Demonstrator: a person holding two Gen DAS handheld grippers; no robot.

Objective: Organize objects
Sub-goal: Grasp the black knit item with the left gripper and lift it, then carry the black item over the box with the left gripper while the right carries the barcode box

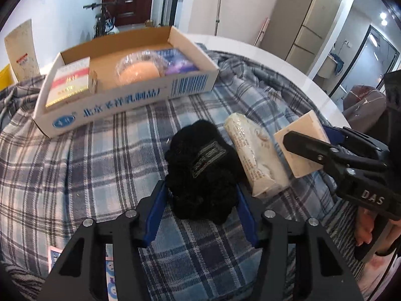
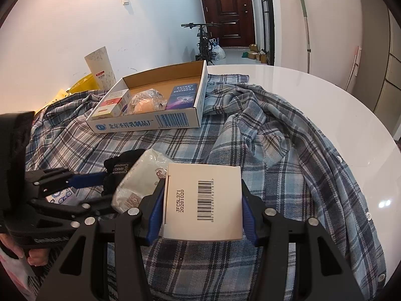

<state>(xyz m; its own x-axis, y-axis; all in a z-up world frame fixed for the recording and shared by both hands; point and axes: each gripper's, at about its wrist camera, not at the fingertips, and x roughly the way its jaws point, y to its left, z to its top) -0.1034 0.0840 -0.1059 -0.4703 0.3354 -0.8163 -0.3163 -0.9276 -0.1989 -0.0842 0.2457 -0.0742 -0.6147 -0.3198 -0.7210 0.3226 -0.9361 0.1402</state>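
1. Two grippers work over a plaid cloth [image 2: 288, 150] spread on a round white table [image 2: 338, 100].
2. Left gripper [image 1: 200, 195]: jaws part open, flanking a black fuzzy item [image 1: 200, 165] lying on the cloth; whether the pads press it cannot be told.
3. Right gripper [image 2: 203, 210]: jaws closed on a white barcoded box [image 2: 203, 200].
4. White wrapped packet [image 1: 255, 155]: on the cloth between both.
5. Cardboard tray [image 1: 120, 107]: near the table's far edge, holding small packages.
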